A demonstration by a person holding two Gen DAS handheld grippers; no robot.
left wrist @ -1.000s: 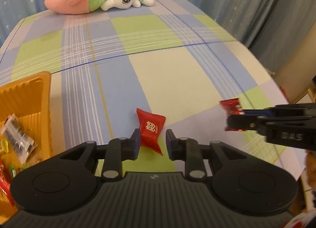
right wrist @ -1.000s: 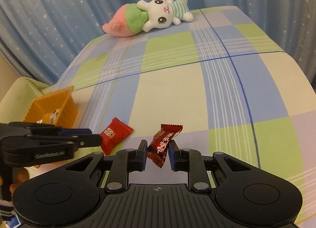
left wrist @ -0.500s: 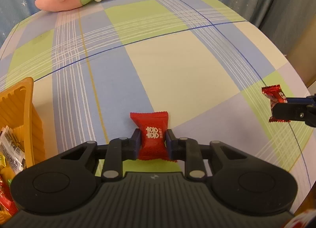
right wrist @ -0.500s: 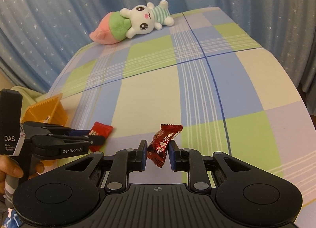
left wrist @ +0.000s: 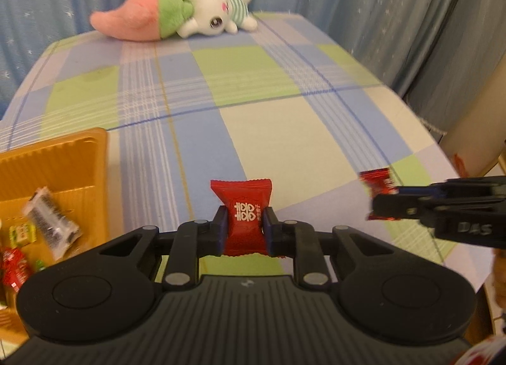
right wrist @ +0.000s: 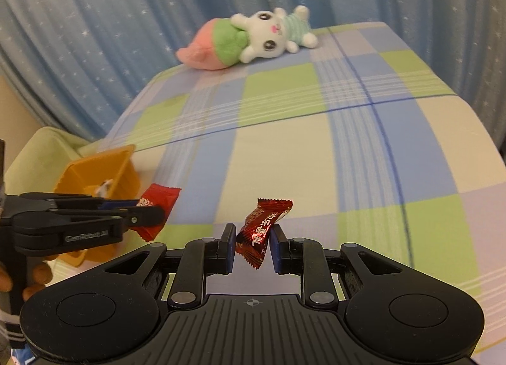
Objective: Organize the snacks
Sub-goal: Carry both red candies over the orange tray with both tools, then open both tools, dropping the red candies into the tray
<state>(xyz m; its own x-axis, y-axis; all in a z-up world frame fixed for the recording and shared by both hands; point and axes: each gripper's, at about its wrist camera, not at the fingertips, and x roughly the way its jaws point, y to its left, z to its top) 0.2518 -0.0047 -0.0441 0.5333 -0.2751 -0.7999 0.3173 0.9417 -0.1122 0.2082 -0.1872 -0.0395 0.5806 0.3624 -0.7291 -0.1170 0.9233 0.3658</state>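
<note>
The left gripper (left wrist: pixel 243 229) is clamping a red candy (left wrist: pixel 244 219) between its fingers, gripping the packet across its middle so that the white printed emblem is facing the camera and the crimped top edge is standing up above the fingertips. The packet is hanging clear of the checked tablecloth (left wrist: pixel 284 131), which suggests it is in transit rather than being picked or released.

The right gripper (right wrist: pixel 252 242) is holding a dark red candy (right wrist: pixel 261 232) between its fingers, tilted, with one crimped end pointing up and to the right of the fingertips and the other end hanging below them. The right finger is pressing on the wrapper; a narrow gap is showing at the left finger, so the grip looks light.

The orange tray (left wrist: pixel 63 159) is sitting to the left of the left fingers and already holds several wrapped snacks. Judged from this layout, both candies are being carried for deposit there.

A plush rabbit (left wrist: pixel 177 15) is lying far ahead of both pairs of fingers, against the curtain.

Limits of view: the tray is being cut off by the left frame edge, and its contents are blurred. In the right wrist view, the left gripper is hiding part of the tray. Wrapper lettering is not legible.
</note>
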